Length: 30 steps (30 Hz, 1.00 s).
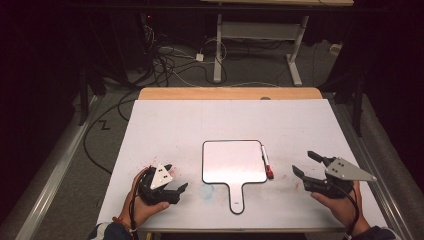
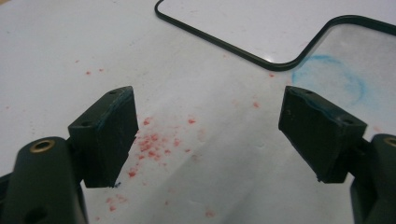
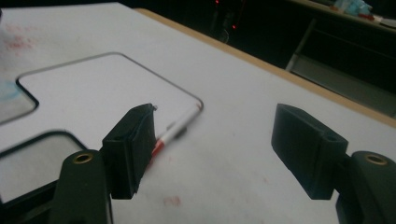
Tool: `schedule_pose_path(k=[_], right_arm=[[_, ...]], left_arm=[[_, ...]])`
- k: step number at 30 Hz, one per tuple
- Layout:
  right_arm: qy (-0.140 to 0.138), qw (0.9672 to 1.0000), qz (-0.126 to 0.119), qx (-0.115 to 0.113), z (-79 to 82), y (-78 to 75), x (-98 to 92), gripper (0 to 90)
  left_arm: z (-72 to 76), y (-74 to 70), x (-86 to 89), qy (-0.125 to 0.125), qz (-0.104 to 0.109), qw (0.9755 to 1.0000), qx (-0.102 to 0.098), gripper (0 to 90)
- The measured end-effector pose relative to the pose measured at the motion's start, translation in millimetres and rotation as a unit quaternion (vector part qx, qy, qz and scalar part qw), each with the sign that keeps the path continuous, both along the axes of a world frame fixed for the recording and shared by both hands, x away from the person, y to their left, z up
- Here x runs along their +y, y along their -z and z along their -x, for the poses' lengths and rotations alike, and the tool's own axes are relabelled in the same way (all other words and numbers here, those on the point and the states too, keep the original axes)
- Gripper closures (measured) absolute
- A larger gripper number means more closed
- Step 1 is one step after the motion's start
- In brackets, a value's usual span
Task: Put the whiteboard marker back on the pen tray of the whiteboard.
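A white paddle-shaped board [image 1: 234, 162] with a black rim lies flat near the table's front, handle toward me. A marker [image 1: 267, 162] with a red cap rests along its right edge. My left gripper [image 1: 178, 176] sits low at the board's left, jaws open and empty; in the left gripper view it [image 2: 210, 135] faces the board's corner [image 2: 280, 23]. My right gripper [image 1: 302, 161] hovers right of the marker, jaws wide open with nothing between them. In the right gripper view it [image 3: 212, 144] looks toward the marker [image 3: 180, 126] and the board [image 3: 93, 88].
A white sheet [image 1: 225, 115] covers the table, with a wooden strip [image 1: 230, 93] at the far edge. Red smudges [image 2: 154, 140] and a blue smear [image 1: 206, 191] stain the sheet left of the board's handle. Cables and a desk frame lie on the floor beyond.
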State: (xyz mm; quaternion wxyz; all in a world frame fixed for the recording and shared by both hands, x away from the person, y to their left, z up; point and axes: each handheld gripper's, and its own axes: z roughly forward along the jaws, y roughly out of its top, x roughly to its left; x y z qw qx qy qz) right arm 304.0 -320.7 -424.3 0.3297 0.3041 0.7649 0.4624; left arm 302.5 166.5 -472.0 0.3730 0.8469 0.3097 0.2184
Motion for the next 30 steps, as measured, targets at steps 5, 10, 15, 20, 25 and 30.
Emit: schedule_pose_path(k=[5, 10, 15, 20, 25, 30], right_arm=[[0.013, 0.9993, 0.029, 0.017, 13.9, 18.7, -7.9, 26.5], [0.020, 0.9994, 0.025, 0.016, 14.6, 20.2, -7.1, 27.4], [0.023, 0.9993, 0.019, 0.021, 11.5, 21.6, -4.0, 28.3], [0.024, 0.9993, 0.021, 0.020, 11.0, 22.8, -3.2, 28.0], [0.030, 0.9992, 0.020, 0.018, 11.2, 22.2, -2.6, 28.2], [0.030, 0.9990, 0.026, 0.019, 11.1, 23.6, -1.4, 27.9]], left_arm=[[2.8, 1.6, -1.1, 0.005, -0.010, 0.9999, -0.002, 18.9], [4.2, 2.4, -1.5, 0.005, -0.014, 0.9999, -0.009, 18.9], [1.8, 2.9, -1.2, 0.001, -0.010, 0.9999, -0.009, 18.9], [1.9, 3.6, -2.5, -0.001, -0.018, 0.9998, -0.010, 18.9], [0.7, 4.3, -2.5, -0.003, -0.018, 0.9998, -0.009, 18.9], [-1.3, 4.7, -3.7, -0.001, -0.022, 0.9997, -0.010, 18.9]])
